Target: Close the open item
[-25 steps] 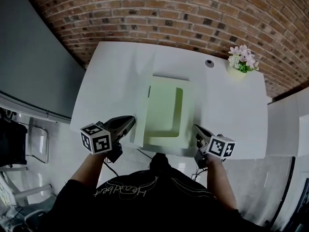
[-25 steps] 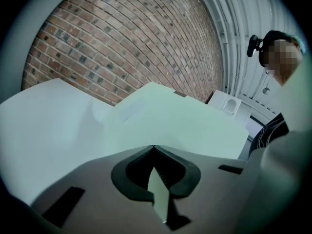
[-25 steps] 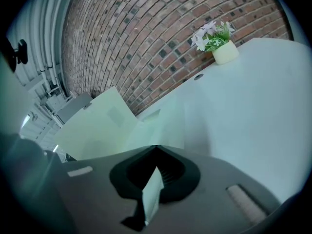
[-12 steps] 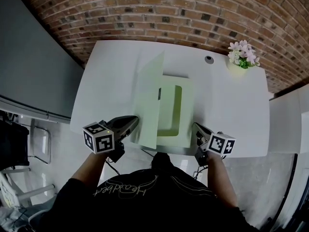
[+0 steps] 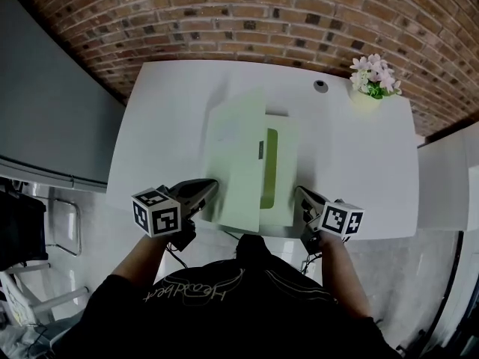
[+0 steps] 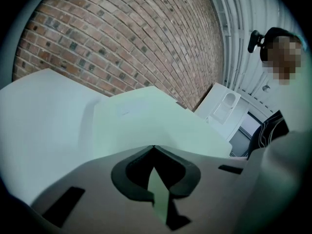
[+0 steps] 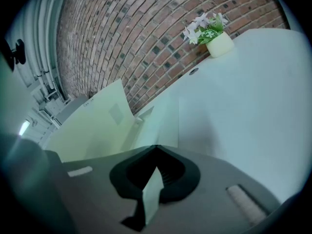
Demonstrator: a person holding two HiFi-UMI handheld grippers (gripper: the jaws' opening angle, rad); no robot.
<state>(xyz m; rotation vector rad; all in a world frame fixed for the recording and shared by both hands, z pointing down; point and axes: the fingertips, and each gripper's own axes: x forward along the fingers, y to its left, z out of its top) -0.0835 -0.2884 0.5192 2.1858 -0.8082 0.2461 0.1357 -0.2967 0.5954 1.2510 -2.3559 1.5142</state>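
The pale green folder [image 5: 281,178] lies open in the middle of the white desk [image 5: 359,163], its cover [image 5: 236,155] raised and leaning over the left part of its base. My left gripper [image 5: 203,193] is at the folder's near left corner, its fingers [image 6: 92,179] clamped together on the cover's thin edge. My right gripper [image 5: 301,194] is at the folder's near right corner, its fingers pinched on the edge of the base, and a pot of flowers [image 5: 370,81] stands well beyond the folder's far right corner.
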